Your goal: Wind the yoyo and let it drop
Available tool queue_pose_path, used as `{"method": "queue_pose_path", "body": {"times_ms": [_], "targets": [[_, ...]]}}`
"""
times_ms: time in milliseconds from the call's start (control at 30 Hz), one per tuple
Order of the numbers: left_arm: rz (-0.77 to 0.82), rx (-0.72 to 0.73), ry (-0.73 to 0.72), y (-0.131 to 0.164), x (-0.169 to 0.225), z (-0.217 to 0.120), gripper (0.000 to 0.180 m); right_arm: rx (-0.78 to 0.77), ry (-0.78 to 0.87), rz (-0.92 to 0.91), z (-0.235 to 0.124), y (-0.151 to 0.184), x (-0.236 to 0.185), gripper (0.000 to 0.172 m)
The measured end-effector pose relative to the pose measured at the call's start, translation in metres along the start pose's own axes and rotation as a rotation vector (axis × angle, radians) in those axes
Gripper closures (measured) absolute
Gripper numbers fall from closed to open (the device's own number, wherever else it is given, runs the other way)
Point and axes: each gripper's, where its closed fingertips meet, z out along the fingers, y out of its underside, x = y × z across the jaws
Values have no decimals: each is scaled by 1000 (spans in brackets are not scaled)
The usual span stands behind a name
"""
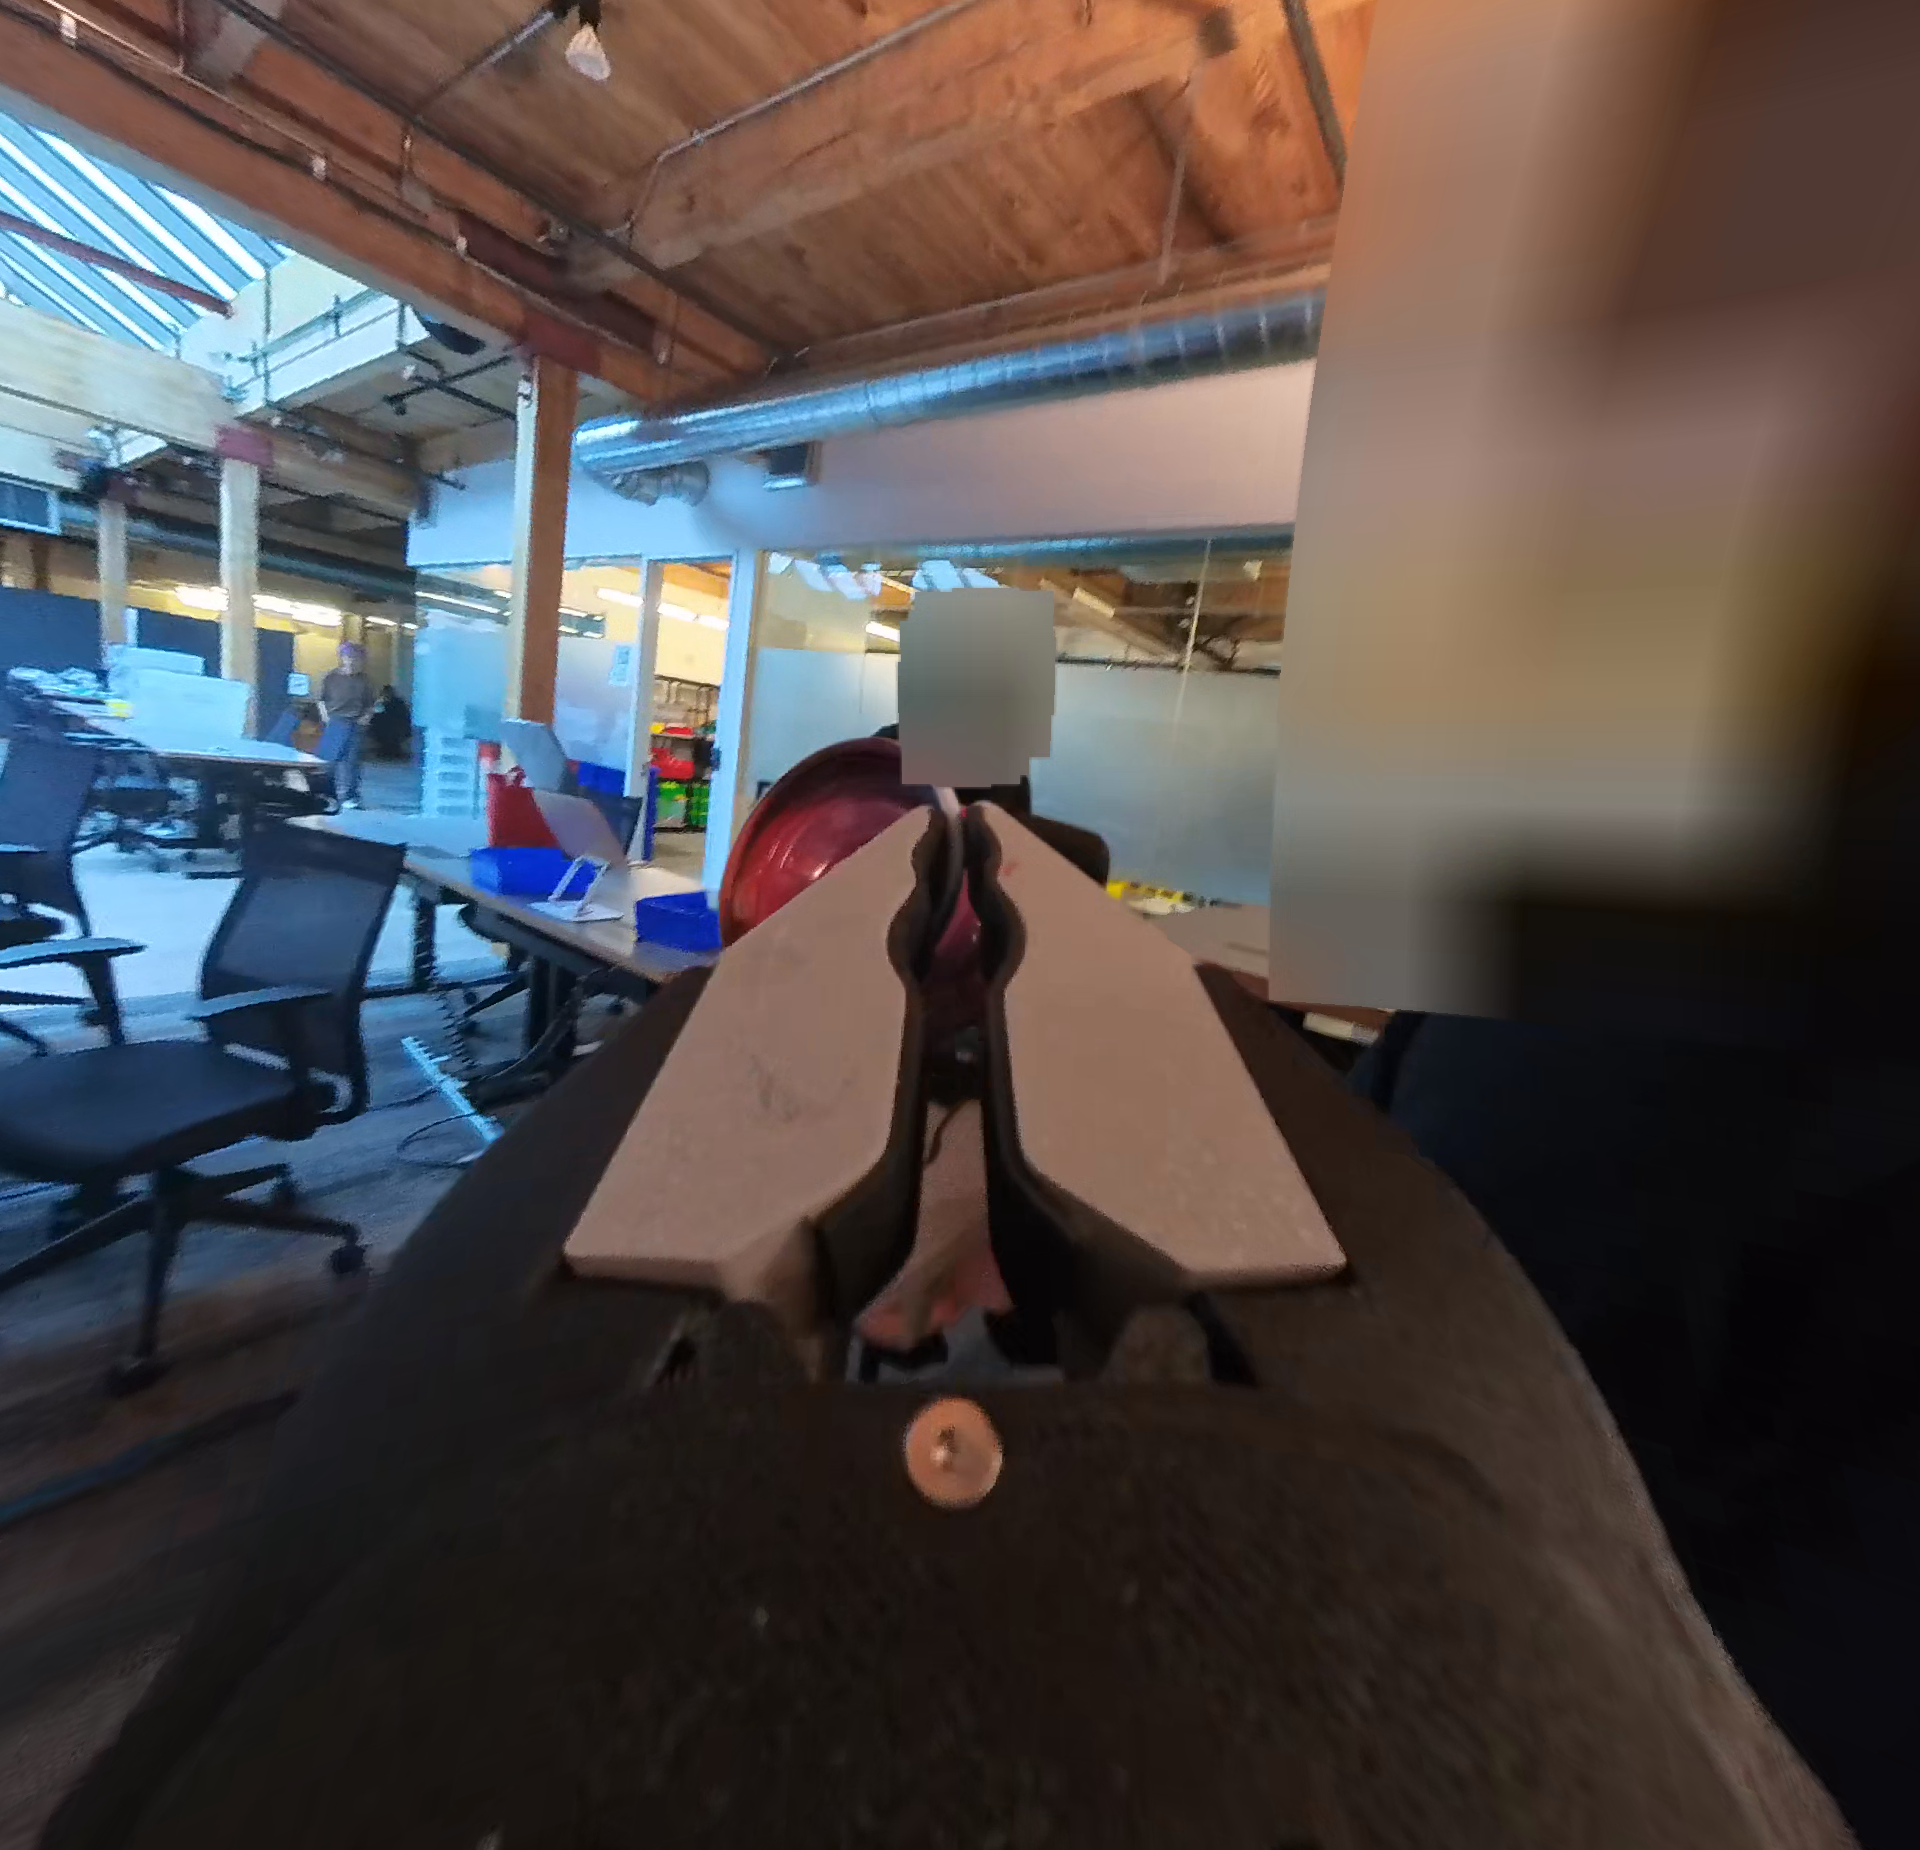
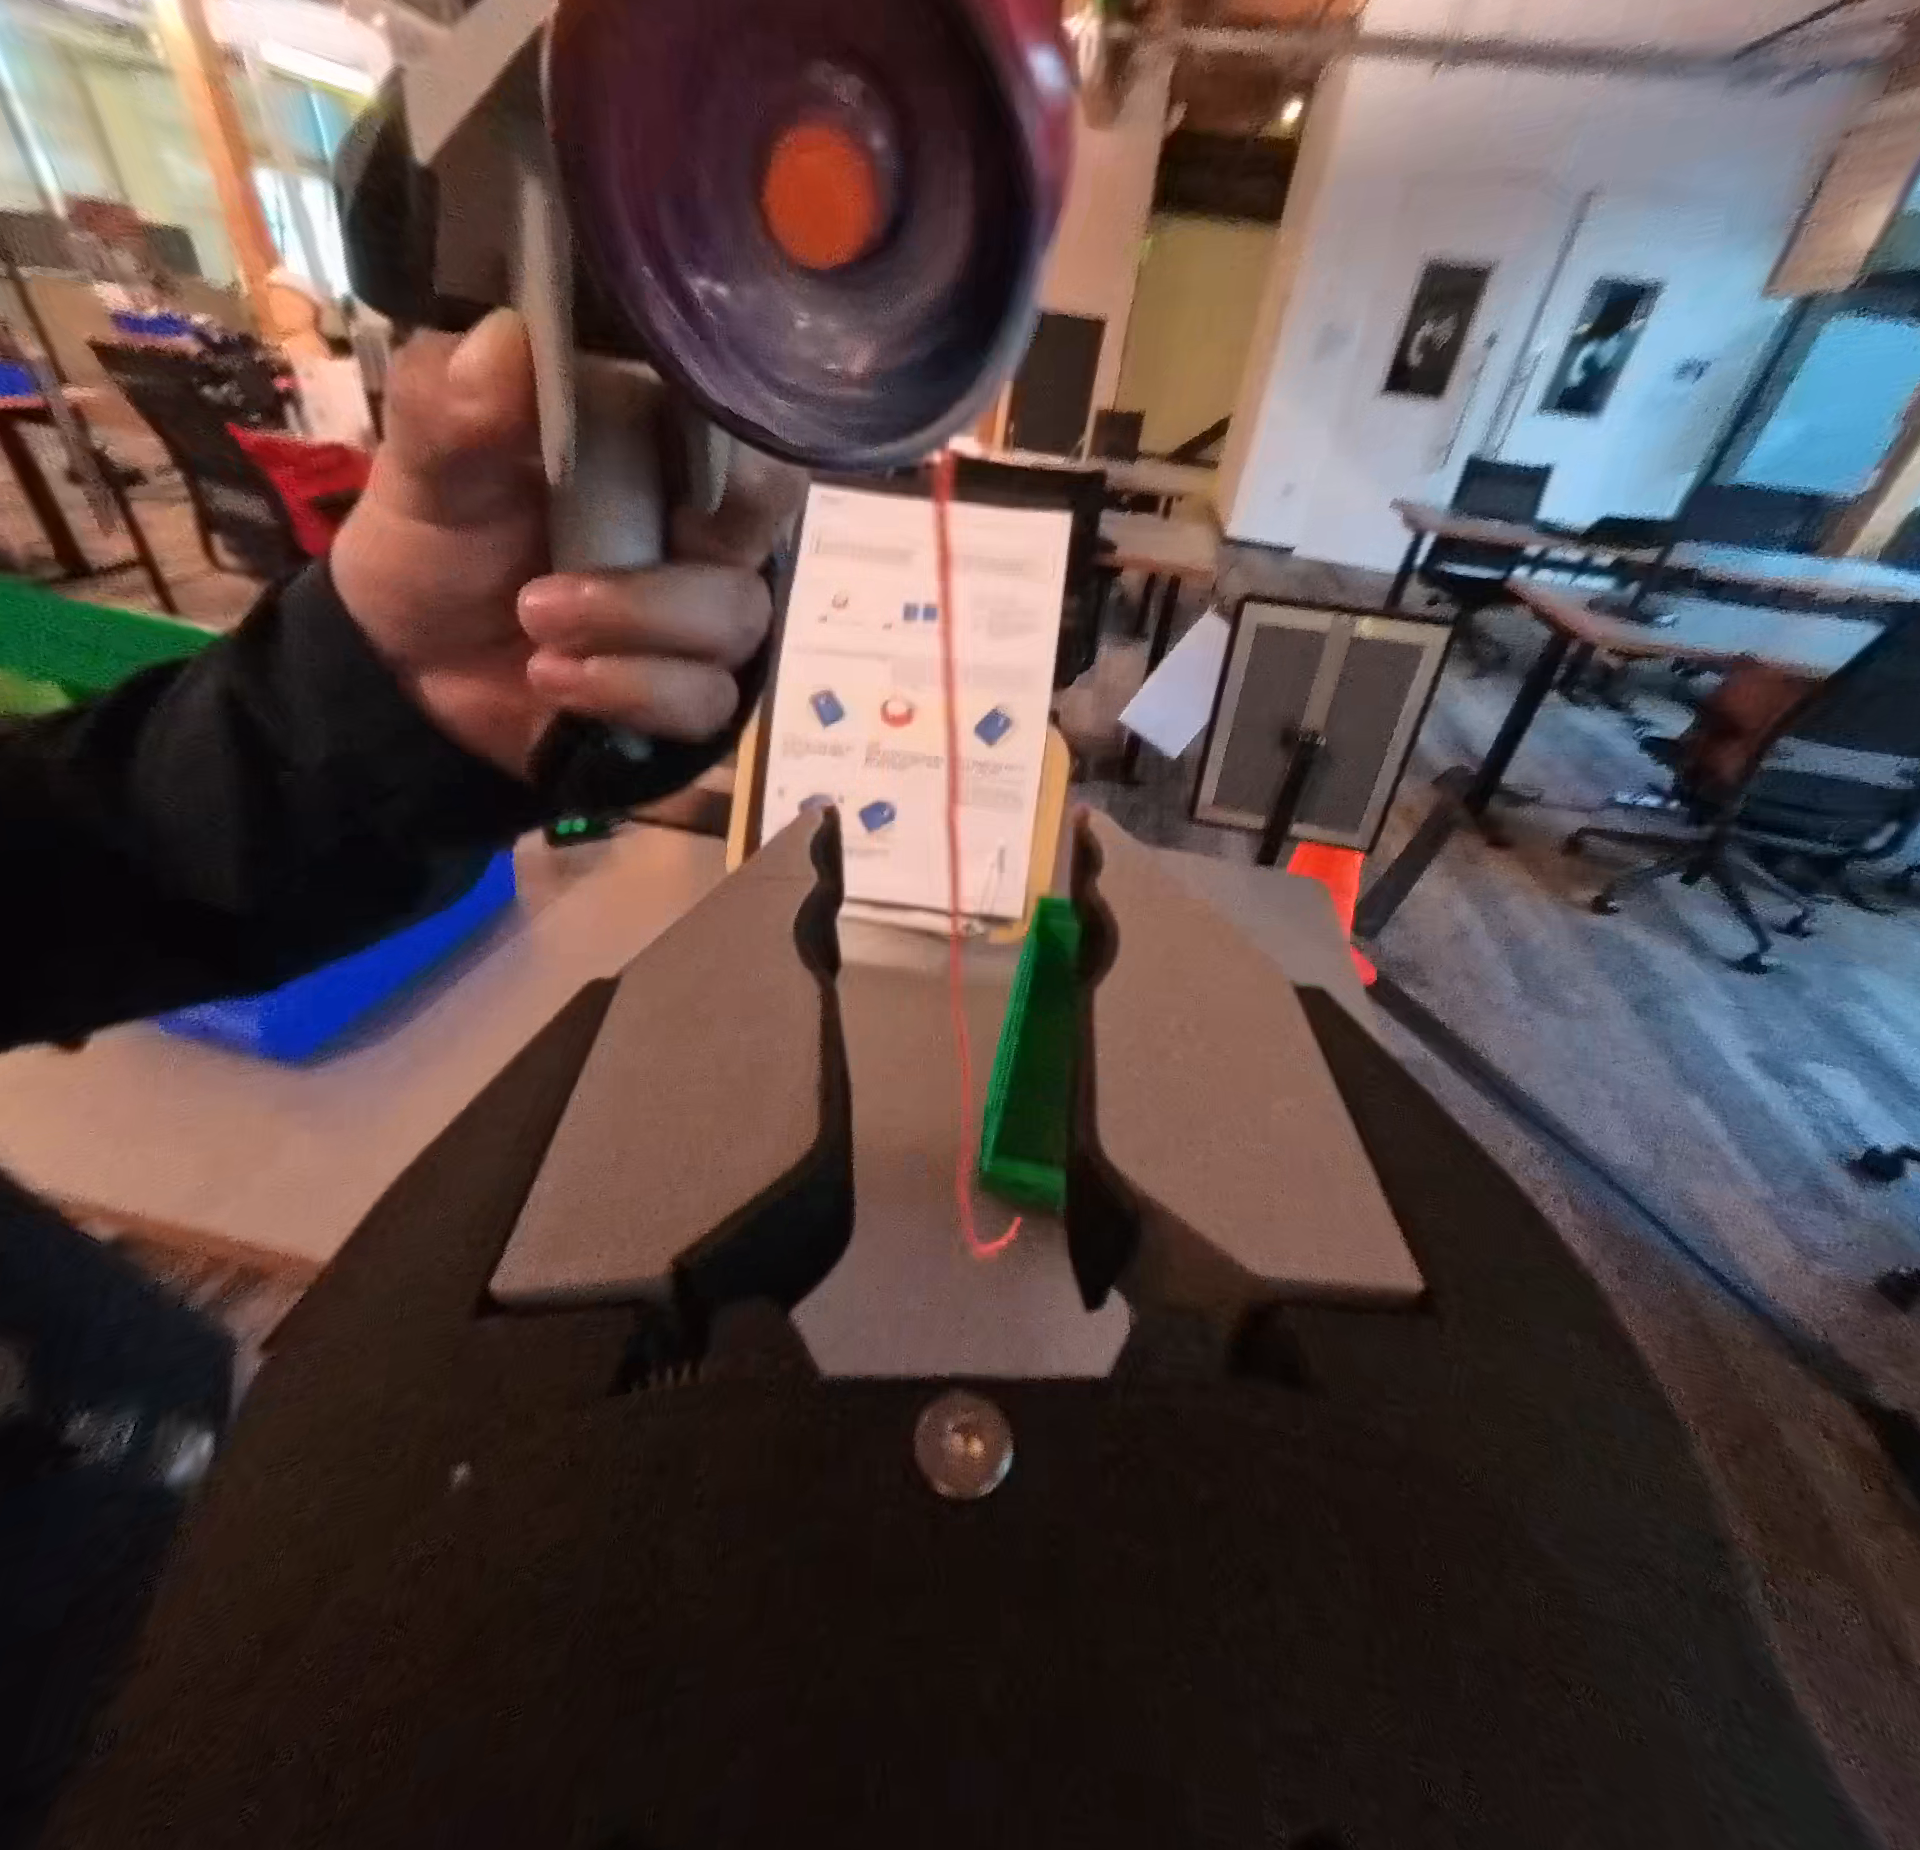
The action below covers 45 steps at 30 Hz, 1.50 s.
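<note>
A: Closest to the lens is the R gripper (image 2: pixel 951 824), black body w/ grey wedge fingers: jaws stand apart, nothing pinched. The thin red string (image 2: pixel 948 761) hangs down between them w/o touching either pad.

B: And the L gripper (image 1: pixel 951 813)?

A: Fingers together, clamped on the round dark-red plastic yoyo (image 2: pixel 800 190) at its groove. It's held up high, above and in front of the R gripper, string trailing down from its lower rim.

B: Biggest risk?

A: Prob the loose string. If R shuts off-line it misses the string, so no tension for winding. Next: L's grip is on a narrow edge; any twist and the yoyo could slip out early, unwound.

B: Smaller stuff?

A: String's free end curls beside the small green plastic tray (image 2: pixel 1034 1062) on the table; could snag there.
</note>
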Motion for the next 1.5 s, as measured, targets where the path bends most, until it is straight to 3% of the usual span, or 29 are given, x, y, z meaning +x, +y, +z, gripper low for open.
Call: {"method": "queue_pose_path", "body": {"times_ms": [67,133,400,567,733,867,967,1067,1167,1267,1367,1433,1500], "targets": [[-33,27,12,-3,-2,6,179,28,75,-20,7,-3,4,142],[-35,36,2,-6,-5,9,179,65,158,-50,3,-7,13,172],[11,52,-116,-10,-26,7,179,35,101,-40,1,0,-2,172],[192,-145,-309,30,-55,7,179,-6,-65,-2,2,-7,-31,172],[297,-362,-396,63,-63,-8,179,-95,-3,-201,-27,-29,-10,172],[190,-473,-303,86,-46,-7,179,-225,121,-463,-33,-35,36,172],[102,-368,-121,75,-11,2,180,-250,1,-466,-18,-15,36,172],[67,-307,-85,71,0,-5,179,-114,-99,-262,-7,-8,14,172],[-30,-185,-85,64,2,-24,179,-11,-179,-87,1,3,-2,172],[-122,-72,-60,58,8,-43,179,-52,-243,-30,18,26,-21,172],[-94,-35,-76,57,15,-59,179,-68,-301,-21,38,36,-49,172],[-88,76,-61,38,23,-75,179,-91,-331,24,53,45,-68,172],[-67,132,-153,26,14,-96,179,-127,-365,58,66,59,-90,172]]}}
